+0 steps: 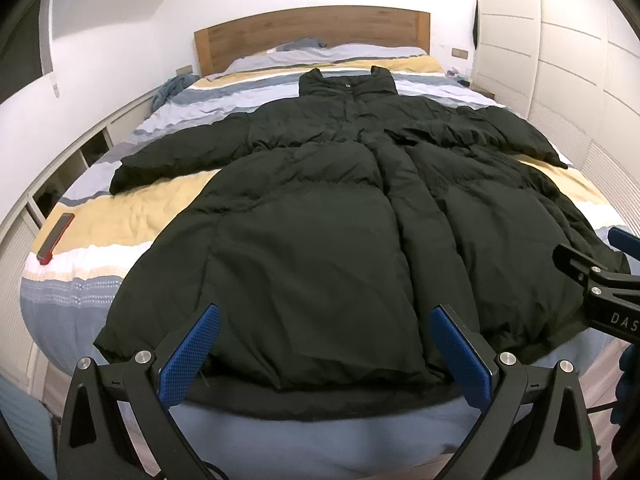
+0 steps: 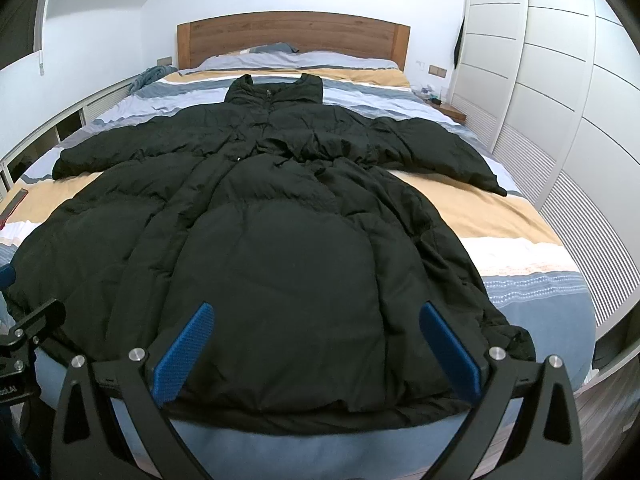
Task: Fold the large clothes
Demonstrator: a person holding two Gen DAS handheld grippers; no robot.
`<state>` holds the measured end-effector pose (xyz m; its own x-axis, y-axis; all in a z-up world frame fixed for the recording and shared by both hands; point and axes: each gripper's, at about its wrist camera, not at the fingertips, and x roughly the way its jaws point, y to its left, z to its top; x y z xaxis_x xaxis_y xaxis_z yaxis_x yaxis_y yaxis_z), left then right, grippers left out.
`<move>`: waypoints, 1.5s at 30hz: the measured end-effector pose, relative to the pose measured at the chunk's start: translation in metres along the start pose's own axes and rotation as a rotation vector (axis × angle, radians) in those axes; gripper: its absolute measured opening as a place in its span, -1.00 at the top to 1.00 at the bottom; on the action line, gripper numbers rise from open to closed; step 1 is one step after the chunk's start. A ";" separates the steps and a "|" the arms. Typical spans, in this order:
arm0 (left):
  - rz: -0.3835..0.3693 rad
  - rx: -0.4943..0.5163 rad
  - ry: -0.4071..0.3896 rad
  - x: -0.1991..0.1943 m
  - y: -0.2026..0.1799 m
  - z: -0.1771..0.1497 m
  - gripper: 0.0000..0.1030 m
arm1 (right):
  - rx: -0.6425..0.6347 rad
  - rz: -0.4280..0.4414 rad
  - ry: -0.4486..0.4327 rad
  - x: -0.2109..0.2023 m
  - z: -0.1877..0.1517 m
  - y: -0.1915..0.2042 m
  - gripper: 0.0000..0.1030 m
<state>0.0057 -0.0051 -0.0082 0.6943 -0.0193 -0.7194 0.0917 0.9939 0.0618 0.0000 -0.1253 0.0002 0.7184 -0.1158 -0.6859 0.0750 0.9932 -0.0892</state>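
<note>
A large black puffer coat (image 1: 320,216) lies flat and face up on the bed, collar toward the headboard, both sleeves spread out to the sides; it also fills the right wrist view (image 2: 280,232). My left gripper (image 1: 324,320) is open and empty, hovering over the coat's hem near the bed's foot. My right gripper (image 2: 316,316) is open and empty, over the hem further right. The right gripper shows at the right edge of the left wrist view (image 1: 600,276). The left gripper's body shows at the left edge of the right wrist view (image 2: 24,344).
The bed (image 1: 120,216) has a striped blue, yellow and white cover and a wooden headboard (image 1: 312,32). A flat red-edged object (image 1: 56,236) lies near the bed's left edge. White wardrobes (image 2: 560,100) stand on the right, low shelves (image 1: 60,176) on the left.
</note>
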 end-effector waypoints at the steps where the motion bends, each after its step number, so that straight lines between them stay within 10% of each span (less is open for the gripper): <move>1: 0.000 0.003 0.005 0.001 0.000 0.000 -0.99 | 0.000 -0.001 0.000 0.000 0.000 0.000 -1.00; 34: 0.113 -0.066 0.006 0.017 0.023 0.014 -0.99 | 0.024 0.034 0.013 0.022 0.011 -0.009 -1.00; 45: 0.159 -0.118 -0.043 0.017 0.062 0.110 -0.99 | 0.161 0.200 0.022 0.033 0.083 -0.064 -1.00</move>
<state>0.1016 0.0438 0.0594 0.7231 0.1369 -0.6770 -0.1045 0.9906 0.0887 0.0767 -0.1912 0.0432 0.7151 0.0841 -0.6940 0.0436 0.9854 0.1643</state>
